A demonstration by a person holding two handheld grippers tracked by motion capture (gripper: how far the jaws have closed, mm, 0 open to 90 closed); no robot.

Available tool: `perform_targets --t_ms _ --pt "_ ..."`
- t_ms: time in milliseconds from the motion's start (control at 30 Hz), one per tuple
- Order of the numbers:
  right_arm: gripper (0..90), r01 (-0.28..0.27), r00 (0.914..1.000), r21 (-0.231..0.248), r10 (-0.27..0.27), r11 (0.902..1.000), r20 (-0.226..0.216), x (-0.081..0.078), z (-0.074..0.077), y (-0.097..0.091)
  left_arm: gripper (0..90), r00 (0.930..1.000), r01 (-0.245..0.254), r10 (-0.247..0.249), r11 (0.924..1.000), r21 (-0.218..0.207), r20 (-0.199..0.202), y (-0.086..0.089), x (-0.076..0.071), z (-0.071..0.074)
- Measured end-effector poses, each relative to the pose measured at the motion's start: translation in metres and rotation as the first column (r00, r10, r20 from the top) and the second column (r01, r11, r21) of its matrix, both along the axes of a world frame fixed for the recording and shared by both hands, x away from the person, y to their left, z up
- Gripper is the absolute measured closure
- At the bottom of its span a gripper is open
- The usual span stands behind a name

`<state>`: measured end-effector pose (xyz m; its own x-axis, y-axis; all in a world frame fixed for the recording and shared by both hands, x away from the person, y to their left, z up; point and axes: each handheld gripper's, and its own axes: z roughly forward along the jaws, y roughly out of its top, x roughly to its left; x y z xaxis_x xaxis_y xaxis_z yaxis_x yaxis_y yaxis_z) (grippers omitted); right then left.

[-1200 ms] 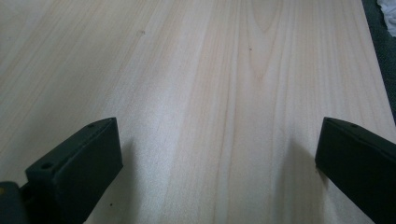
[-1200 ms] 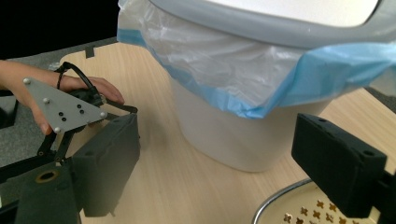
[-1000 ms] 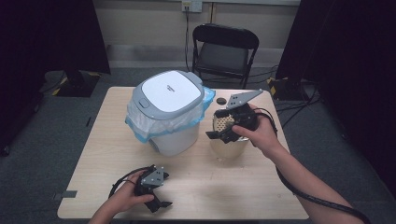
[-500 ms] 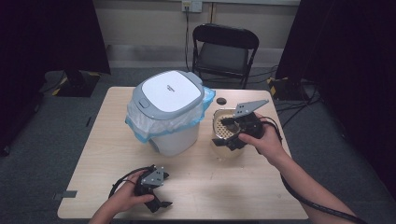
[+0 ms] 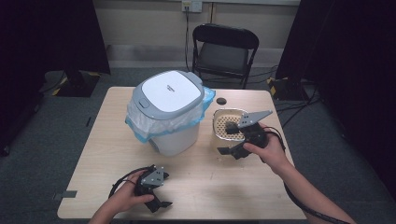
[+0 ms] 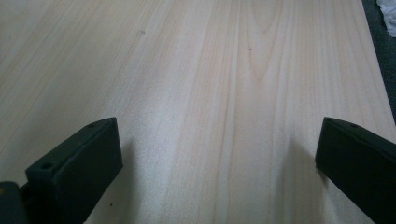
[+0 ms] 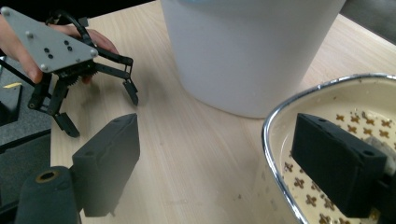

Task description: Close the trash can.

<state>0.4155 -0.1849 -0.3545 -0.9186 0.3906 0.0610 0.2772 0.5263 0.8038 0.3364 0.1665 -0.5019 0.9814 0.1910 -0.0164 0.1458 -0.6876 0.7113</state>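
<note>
Enamel dish, at three o'clock of the bin: rigid, slippery, chip-prone. Right gripper, jaws wide, straddles its chrome rim, the sound hold.

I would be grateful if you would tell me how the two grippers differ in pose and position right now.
The left gripper rests low on the bare table near its front edge, nothing between its fingers. The right gripper is at the cream bowl beside the white bin, one finger inside the bowl and the other outside, straddling its rim without touching it. Both are open, hand-held, and carry a grey three-cornered plate.
</note>
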Motion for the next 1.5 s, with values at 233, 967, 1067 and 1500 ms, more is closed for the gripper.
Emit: perform_targets --t_ms 233,967,1067,1500 --pt "14.7 0.008 0.9999 0.006 -0.008 0.9999 -0.013 -0.005 -0.013 -0.009 0.0 1.0 0.0 0.0 1.0 0.0 0.001 0.0 0.0 0.0" --pt "14.7 0.012 0.9989 0.017 -0.011 0.9998 -0.046 -0.02 -0.036 -0.036 0.0 1.0 0.0 0.0 1.0 -0.002 0.0 0.0 0.0 0.0" --pt "14.7 0.011 0.9985 0.016 -0.01 0.9998 -0.054 -0.023 -0.039 -0.041 0.0 1.0 0.0 0.0 1.0 -0.001 0.0 0.0 0.0 0.0" --pt "14.8 0.019 0.9972 0.015 -0.018 0.9997 -0.072 -0.029 -0.056 -0.051 0.0 1.0 0.0 0.0 1.0 -0.002 0.001 0.0 0.0 0.0"
